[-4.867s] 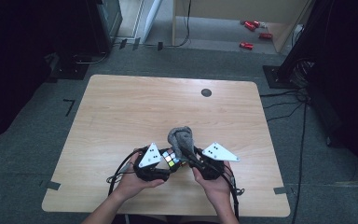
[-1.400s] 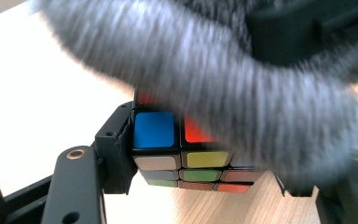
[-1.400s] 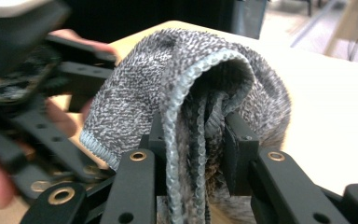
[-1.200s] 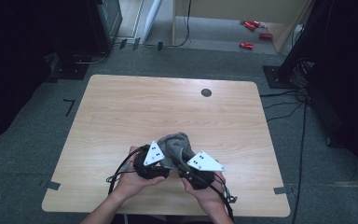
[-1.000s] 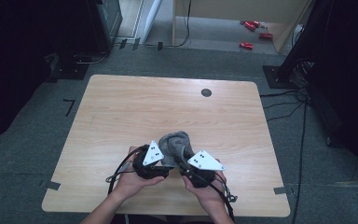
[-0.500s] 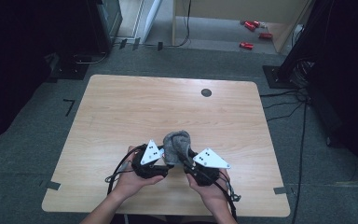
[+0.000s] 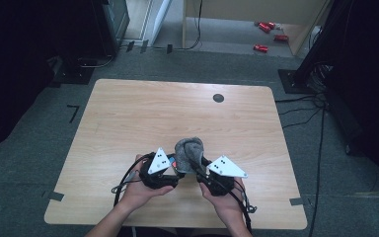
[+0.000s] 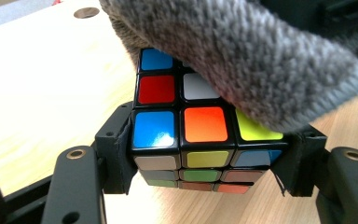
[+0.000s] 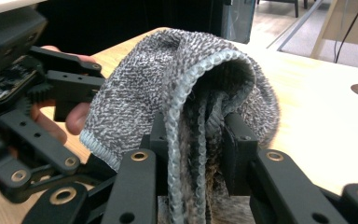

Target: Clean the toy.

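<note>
My left gripper (image 8: pixel 205 161) is shut on a Rubik's cube (image 8: pixel 186 126), its pads pressing the cube's two sides just above the table. A grey knitted cloth (image 8: pixel 242 56) lies over the cube's upper right part. That cloth (image 9: pixel 186 107) is bunched between the jaws of my right gripper (image 9: pixel 191 140), which is shut on it. From above, both grippers meet near the table's front edge: the left gripper (image 7: pixel 170 170), the cloth (image 7: pixel 190 150) draped over the cube (image 7: pixel 173 162), and the right gripper (image 7: pixel 202 170) beside it.
The wooden table (image 7: pixel 143 113) has bare room to the left, right and far side. A dark round grommet (image 7: pixel 218 98) sits near its far edge. Cables (image 7: pixel 123 182) trail from the grippers toward the front edge. Red objects (image 7: pixel 266 37) lie on the floor beyond.
The cloth in my right gripper has slid a little to the right across the cube over the last second. My left gripper has held the cube still.
</note>
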A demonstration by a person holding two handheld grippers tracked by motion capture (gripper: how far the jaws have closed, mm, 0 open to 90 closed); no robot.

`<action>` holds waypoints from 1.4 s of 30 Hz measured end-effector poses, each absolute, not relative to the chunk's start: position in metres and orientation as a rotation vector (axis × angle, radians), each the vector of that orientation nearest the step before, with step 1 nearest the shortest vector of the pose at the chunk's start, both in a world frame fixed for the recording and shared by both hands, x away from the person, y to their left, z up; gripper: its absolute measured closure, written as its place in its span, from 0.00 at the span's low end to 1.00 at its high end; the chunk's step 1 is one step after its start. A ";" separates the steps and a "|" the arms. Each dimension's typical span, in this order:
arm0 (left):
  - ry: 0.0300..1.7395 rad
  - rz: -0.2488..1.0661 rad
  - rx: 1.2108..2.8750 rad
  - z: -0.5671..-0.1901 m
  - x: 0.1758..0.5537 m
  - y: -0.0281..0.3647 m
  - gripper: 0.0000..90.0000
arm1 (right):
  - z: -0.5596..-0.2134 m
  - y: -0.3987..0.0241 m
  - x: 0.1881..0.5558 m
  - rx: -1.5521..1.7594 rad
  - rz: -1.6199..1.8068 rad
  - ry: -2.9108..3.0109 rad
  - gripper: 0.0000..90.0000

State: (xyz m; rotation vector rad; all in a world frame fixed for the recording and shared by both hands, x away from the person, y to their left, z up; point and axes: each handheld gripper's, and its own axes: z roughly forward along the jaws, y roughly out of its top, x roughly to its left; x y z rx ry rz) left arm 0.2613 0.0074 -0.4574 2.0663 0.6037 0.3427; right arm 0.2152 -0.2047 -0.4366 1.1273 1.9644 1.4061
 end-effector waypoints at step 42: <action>0.601 0.326 2.086 -0.463 0.258 -0.001 0.38 | -0.438 -0.186 0.208 0.980 1.324 2.038 0.78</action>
